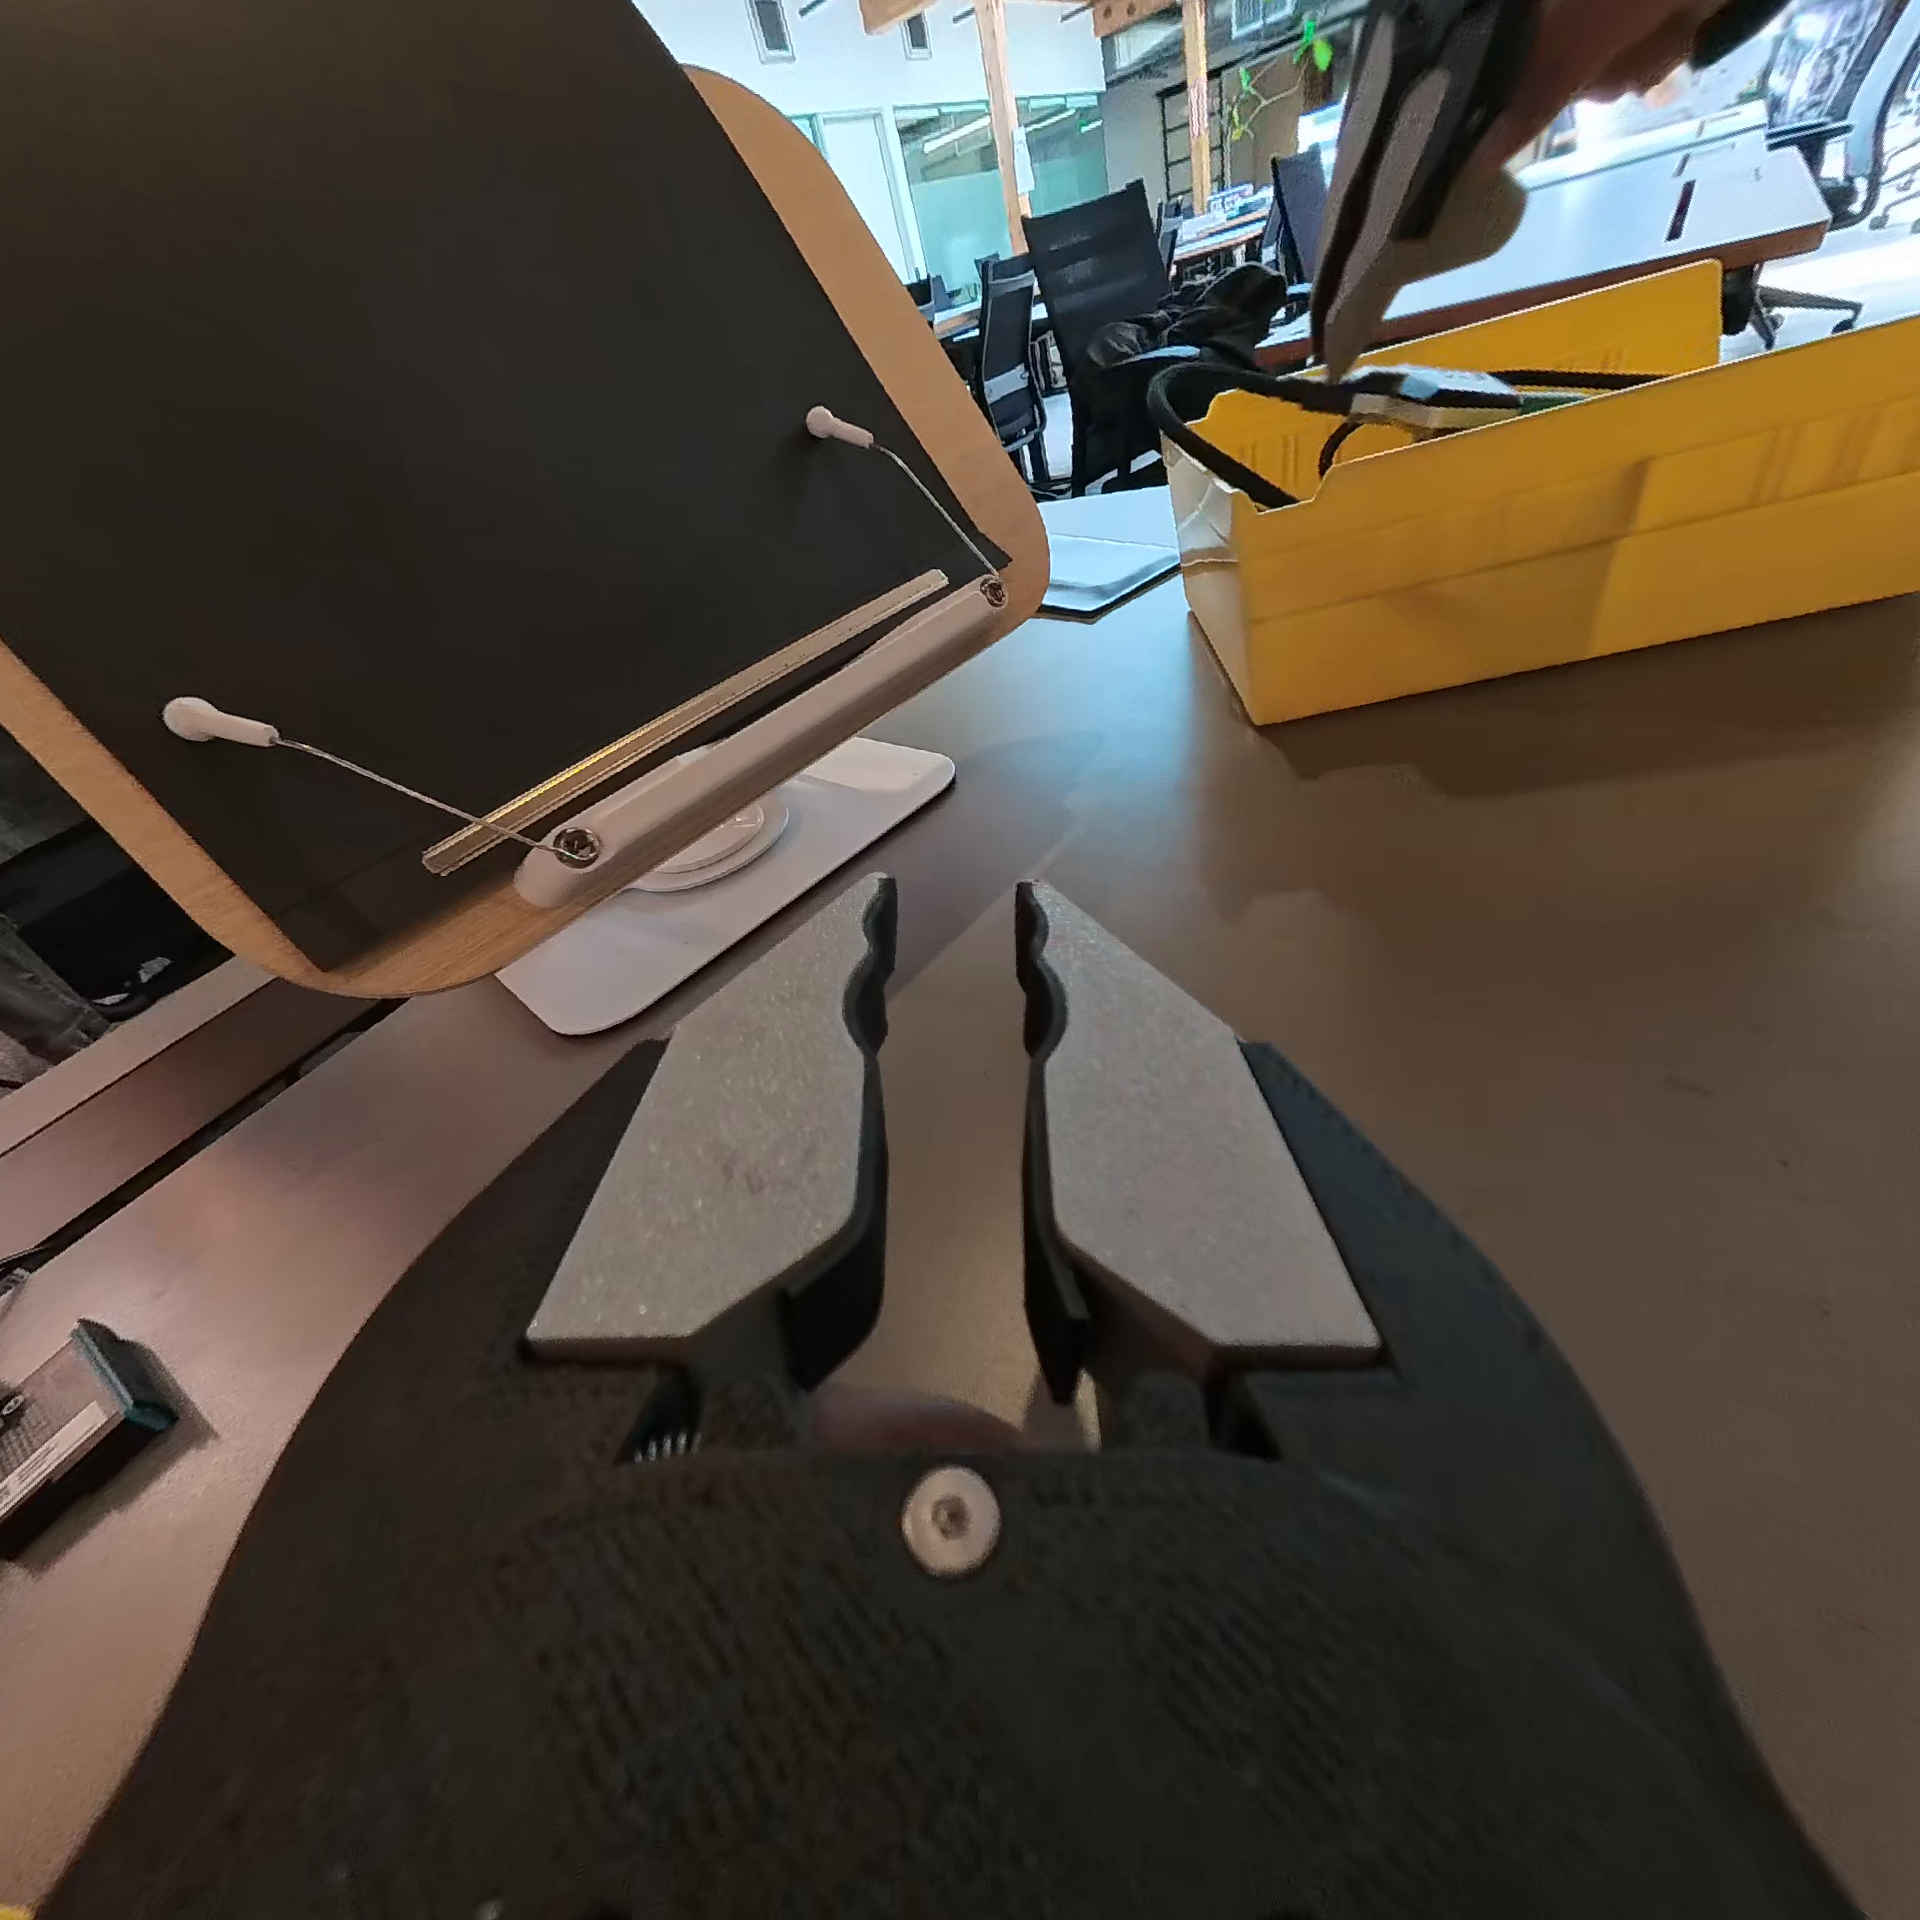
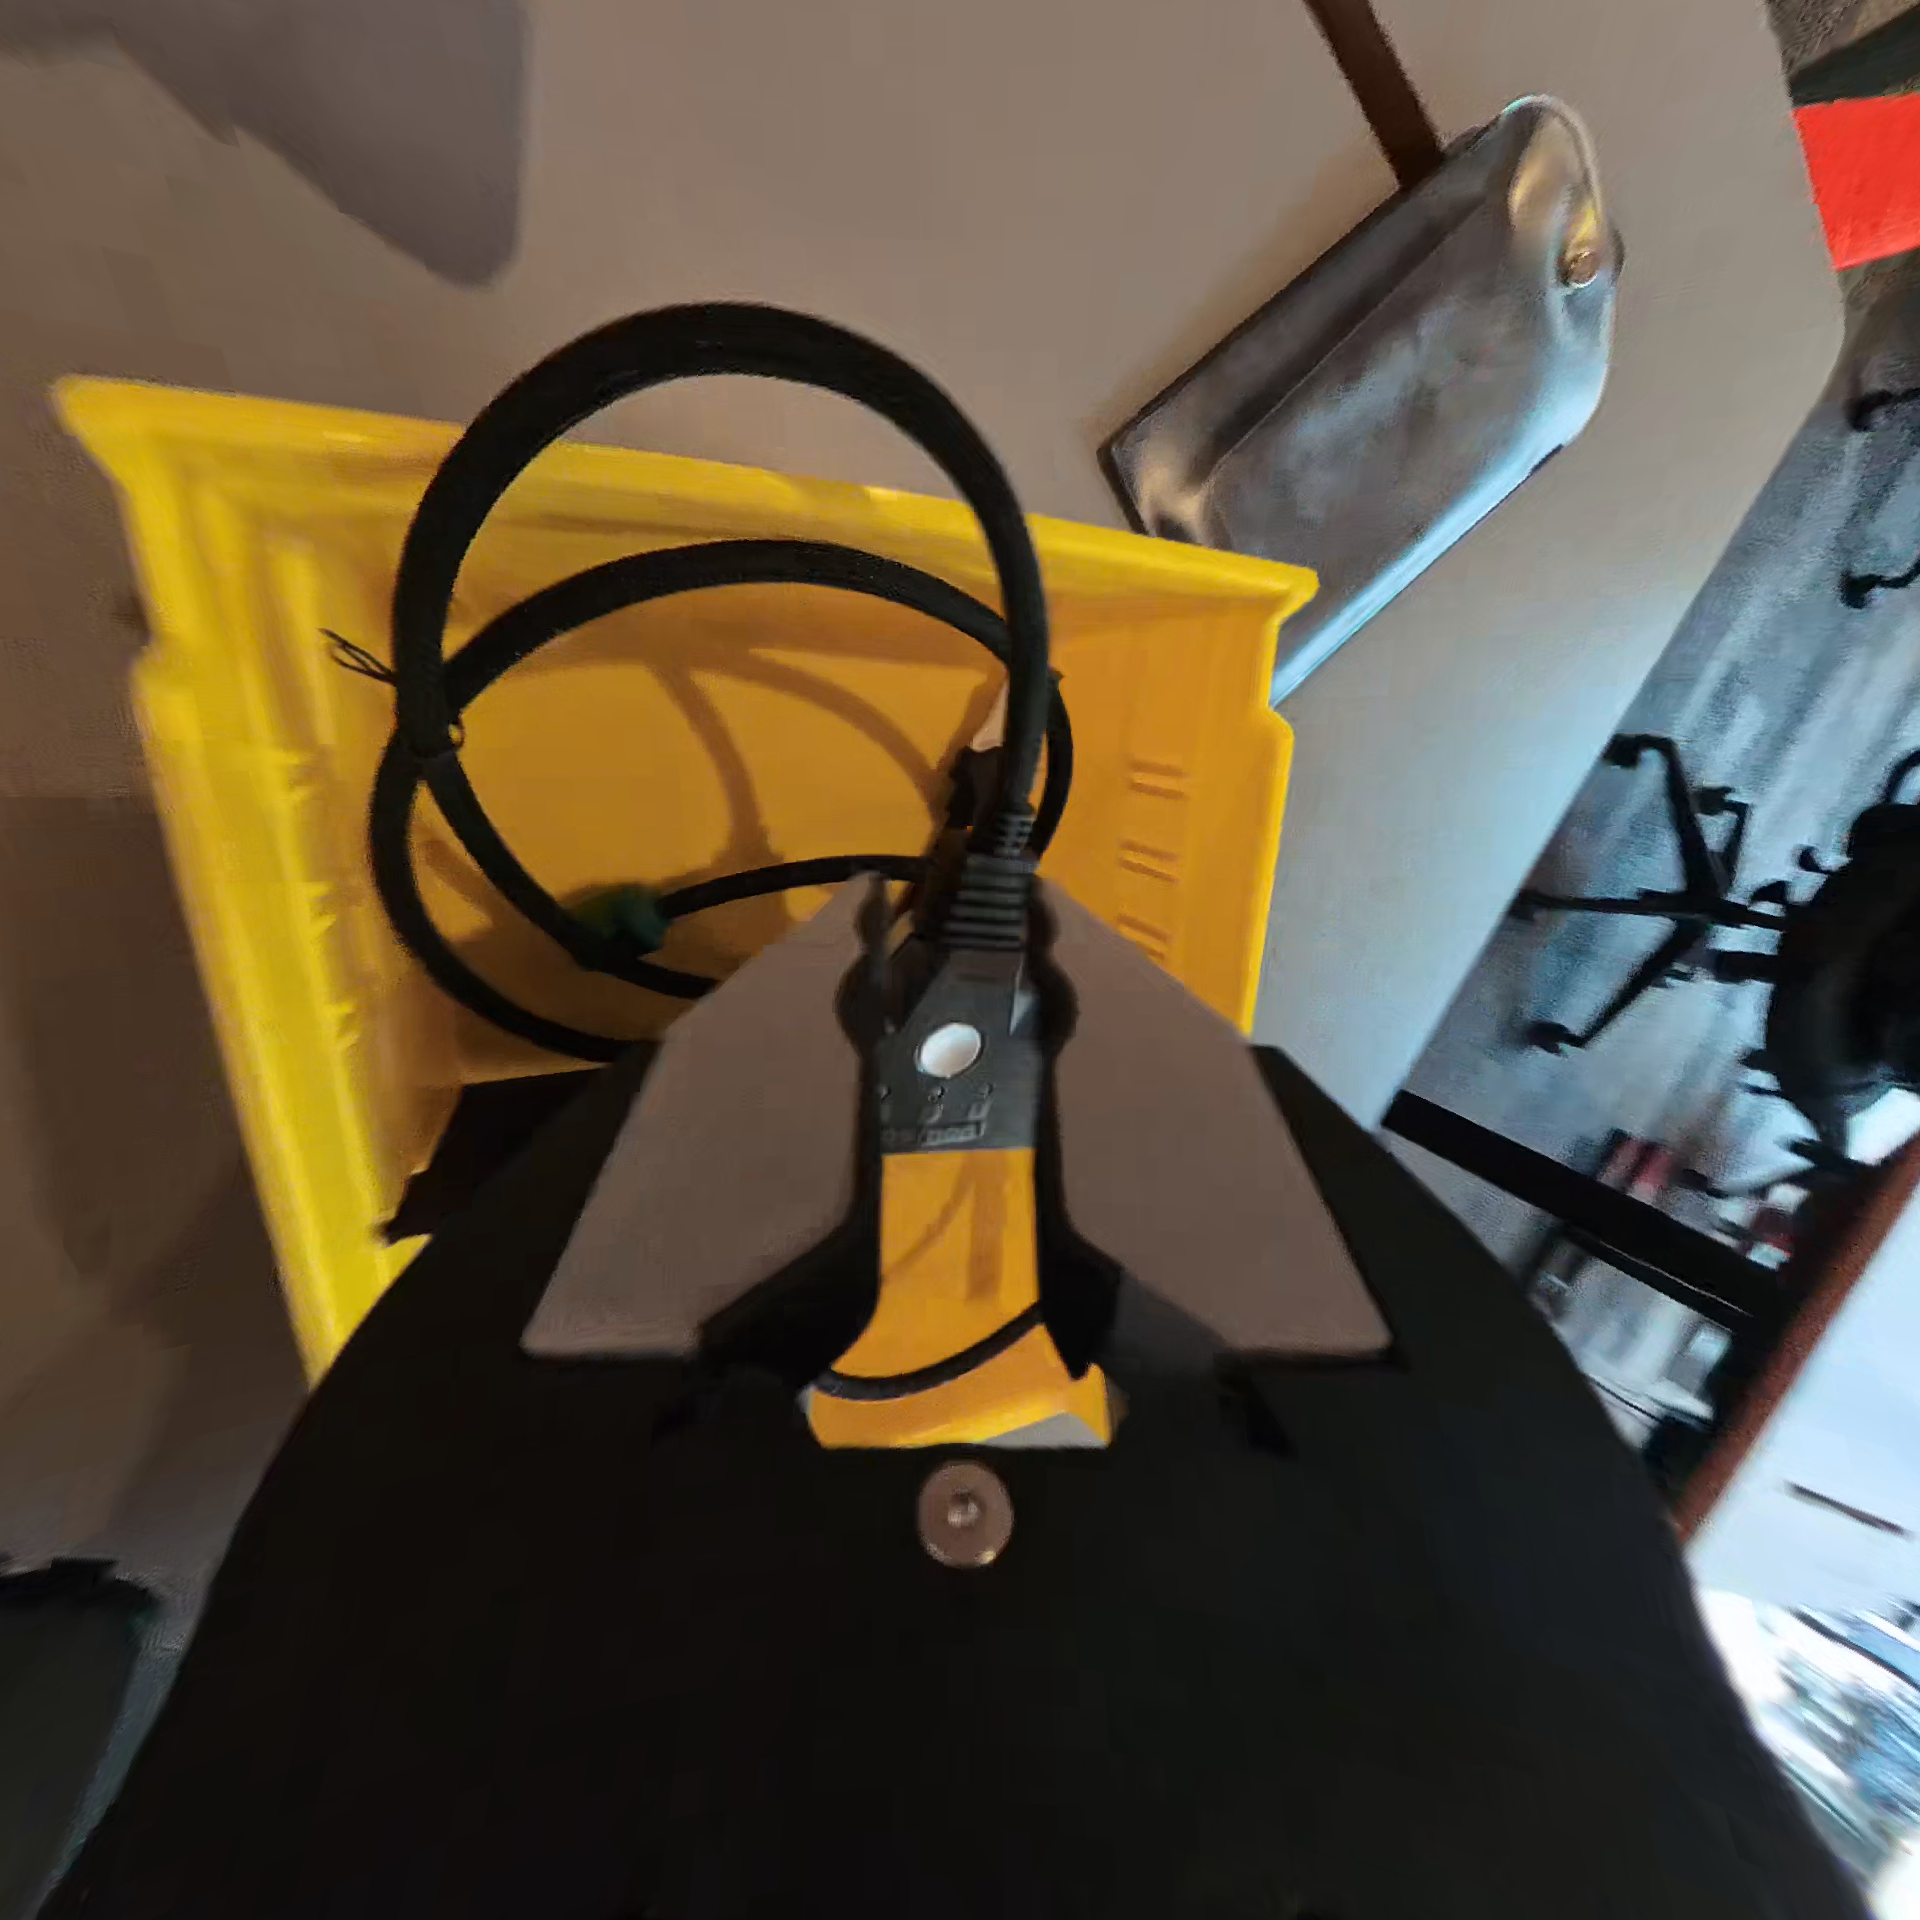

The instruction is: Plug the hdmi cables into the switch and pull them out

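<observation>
The right gripper (image 2: 951, 935) clamps a small black switch (image 2: 951, 1081) with a white button above the yellow bin (image 2: 239, 790), black cables (image 2: 665, 343) looping inside. The left gripper (image 1: 954, 914) hovers narrowly parted, empty, over the table (image 1: 1455, 1039). Markings on the switch are illegible.

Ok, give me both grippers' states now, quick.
Left gripper: open, empty, low over the table.
Right gripper: shut on the HDMI switch, held over the yellow bin.
</observation>
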`<state>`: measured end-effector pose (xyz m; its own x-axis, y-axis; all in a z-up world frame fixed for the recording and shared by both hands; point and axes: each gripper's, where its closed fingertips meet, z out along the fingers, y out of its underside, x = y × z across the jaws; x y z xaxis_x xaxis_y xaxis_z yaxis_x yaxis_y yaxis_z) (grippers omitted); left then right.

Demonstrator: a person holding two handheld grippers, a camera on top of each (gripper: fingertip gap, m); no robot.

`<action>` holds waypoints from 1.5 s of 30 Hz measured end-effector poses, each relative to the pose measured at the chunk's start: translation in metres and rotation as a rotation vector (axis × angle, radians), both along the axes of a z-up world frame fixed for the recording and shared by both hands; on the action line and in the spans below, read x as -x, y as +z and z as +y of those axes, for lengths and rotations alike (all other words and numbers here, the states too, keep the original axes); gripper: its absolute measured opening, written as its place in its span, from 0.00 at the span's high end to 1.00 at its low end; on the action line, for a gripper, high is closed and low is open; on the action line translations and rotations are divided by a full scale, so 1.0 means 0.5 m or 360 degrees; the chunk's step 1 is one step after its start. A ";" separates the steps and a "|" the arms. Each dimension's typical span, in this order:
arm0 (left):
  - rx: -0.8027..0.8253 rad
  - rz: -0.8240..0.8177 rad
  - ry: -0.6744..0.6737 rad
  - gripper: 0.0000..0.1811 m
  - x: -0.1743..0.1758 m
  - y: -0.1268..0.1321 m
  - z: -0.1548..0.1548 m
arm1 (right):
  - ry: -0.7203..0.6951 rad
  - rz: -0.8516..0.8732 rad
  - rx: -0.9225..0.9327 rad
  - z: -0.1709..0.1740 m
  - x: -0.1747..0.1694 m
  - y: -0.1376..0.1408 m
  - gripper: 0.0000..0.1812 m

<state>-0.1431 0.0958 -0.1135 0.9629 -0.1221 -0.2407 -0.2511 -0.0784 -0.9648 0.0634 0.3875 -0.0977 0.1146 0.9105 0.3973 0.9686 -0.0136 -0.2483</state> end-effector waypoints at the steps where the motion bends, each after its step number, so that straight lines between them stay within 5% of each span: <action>1: -0.0003 -0.0003 0.0000 0.89 0.000 0.001 0.000 | 0.0005 0.0069 0.0086 -0.017 -0.004 0.008 0.83; 8: -0.0014 -0.0013 0.0012 0.89 0.003 0.005 -0.002 | 0.0152 0.0501 0.0506 -0.147 -0.068 0.043 0.69; 12: -0.0009 -0.0015 0.0012 0.89 0.003 0.003 -0.001 | 0.0182 0.0493 0.0490 -0.211 -0.142 0.015 0.63; 17: 0.0003 -0.0013 0.0003 0.89 -0.001 -0.002 0.002 | 0.0119 0.0374 0.0400 -0.247 -0.209 -0.050 0.65; 20: 0.0014 -0.0006 -0.0004 0.89 -0.006 -0.006 0.004 | 0.0049 0.0213 0.0267 -0.233 -0.234 -0.093 0.85; 23: 0.0009 0.0004 0.0000 0.89 -0.007 -0.005 0.002 | -0.0142 0.0283 0.0428 -0.245 -0.225 -0.101 1.00; 31: -0.0009 0.0000 0.0001 0.89 -0.008 0.003 -0.002 | -0.0496 0.0561 0.0392 -0.205 -0.200 -0.103 0.99; 39: 0.0029 -0.0004 -0.0036 0.88 -0.026 -0.002 -0.001 | -0.0715 0.0579 0.0309 -0.141 -0.099 -0.104 0.99; 45: 0.0093 -0.0015 -0.0039 0.87 -0.026 -0.014 0.001 | -0.0691 0.0489 0.0191 -0.160 -0.068 -0.111 0.91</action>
<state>-0.1300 0.0963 -0.1207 0.9616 -0.1595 -0.2235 -0.2447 -0.1284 -0.9611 0.0972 0.3073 -0.1533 0.5847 0.7905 0.1823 0.7508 -0.4422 -0.4908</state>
